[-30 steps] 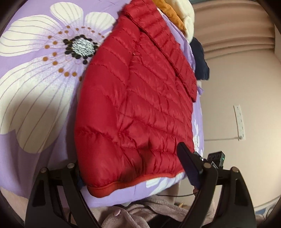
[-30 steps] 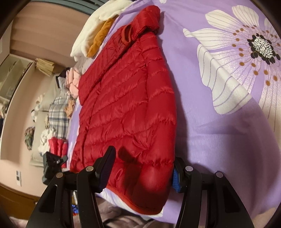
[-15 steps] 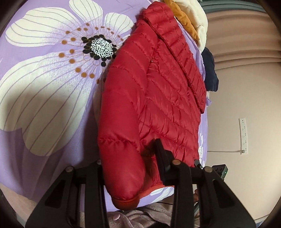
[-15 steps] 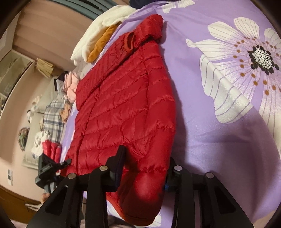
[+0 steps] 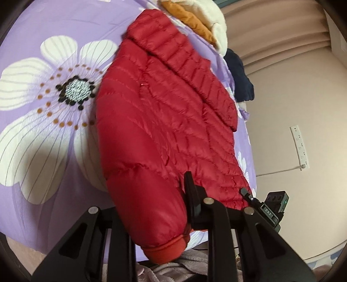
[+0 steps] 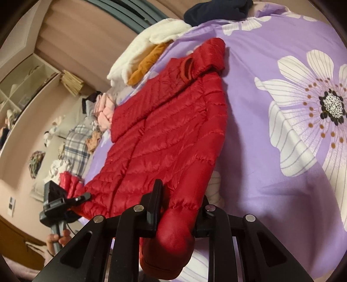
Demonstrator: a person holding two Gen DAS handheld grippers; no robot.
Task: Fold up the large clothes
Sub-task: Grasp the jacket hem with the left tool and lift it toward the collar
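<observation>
A red quilted puffer jacket [image 5: 164, 112] lies on a purple bedspread with big white flowers [image 5: 54, 97], hood at the far end. My left gripper [image 5: 151, 208] is shut on the jacket's near hem corner, the bulging fabric squeezed between its jaws and lifted. In the right wrist view the jacket [image 6: 164, 134] runs away from me, and my right gripper [image 6: 177, 219] is shut on the opposite hem corner, also lifted. The left gripper [image 6: 65, 201] shows at the jacket's other corner in that view.
A pile of white and orange clothes [image 6: 147, 52] and a dark navy garment [image 6: 216, 10] lie beyond the hood. Plaid and pink clothes [image 6: 82, 134] sit past the bed's left edge, by shelves. A wall socket strip [image 5: 300, 147] is on the right wall.
Both grippers have closed on the jacket's hem corners and raised them off the bed. One second ago both were open around the hem.
</observation>
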